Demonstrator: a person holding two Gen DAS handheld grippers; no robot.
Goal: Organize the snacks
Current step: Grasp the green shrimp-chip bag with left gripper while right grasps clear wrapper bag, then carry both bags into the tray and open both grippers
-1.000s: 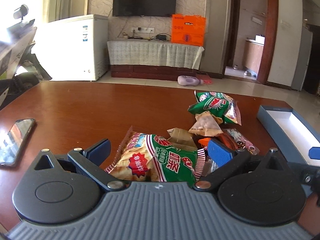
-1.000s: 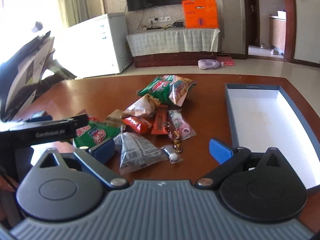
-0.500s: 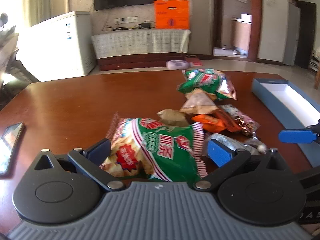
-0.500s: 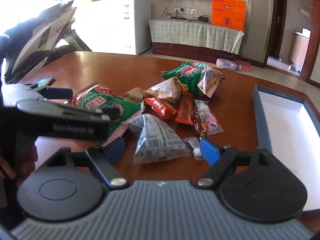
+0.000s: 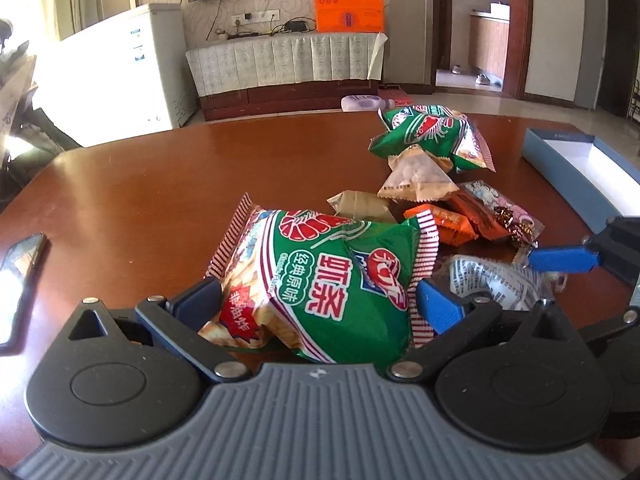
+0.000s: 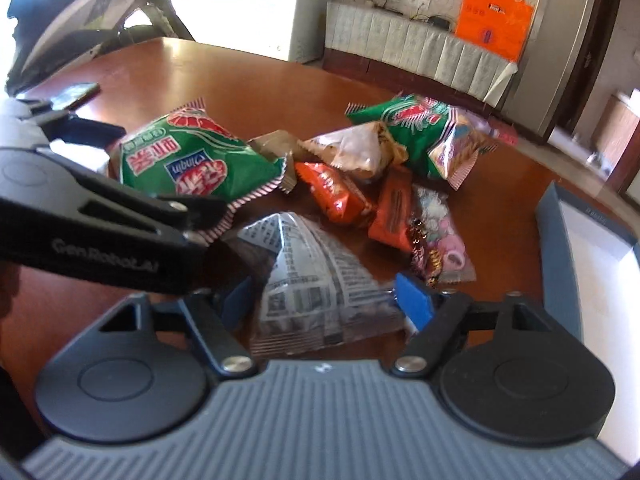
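On the brown table (image 5: 160,184) lies a pile of snacks. A green shrimp-chip bag (image 5: 328,276) sits between the wide-spread fingers of my left gripper (image 5: 318,306), reaching both pads; I see no squeeze on it. My right gripper (image 6: 324,300) straddles a triangular packet with newspaper print (image 6: 312,280), and its jaws are closing on it, with the pads at the packet's edges. In the right wrist view the left gripper (image 6: 120,208) lies over the green bag (image 6: 188,164). A blue finger of the right gripper's pair (image 5: 564,259) shows in the left wrist view.
A second green bag (image 5: 432,132), a beige triangular packet (image 5: 416,176), orange packets (image 6: 336,192) and a pink candy packet (image 6: 444,240) lie behind. A blue box with a white inside (image 6: 556,232) stands to the right. A phone (image 5: 20,276) lies at the left edge.
Both grippers moved forward and down onto the pile. The green bag now fills the left gripper's gap. The right gripper's fingers came closer together around the print packet.
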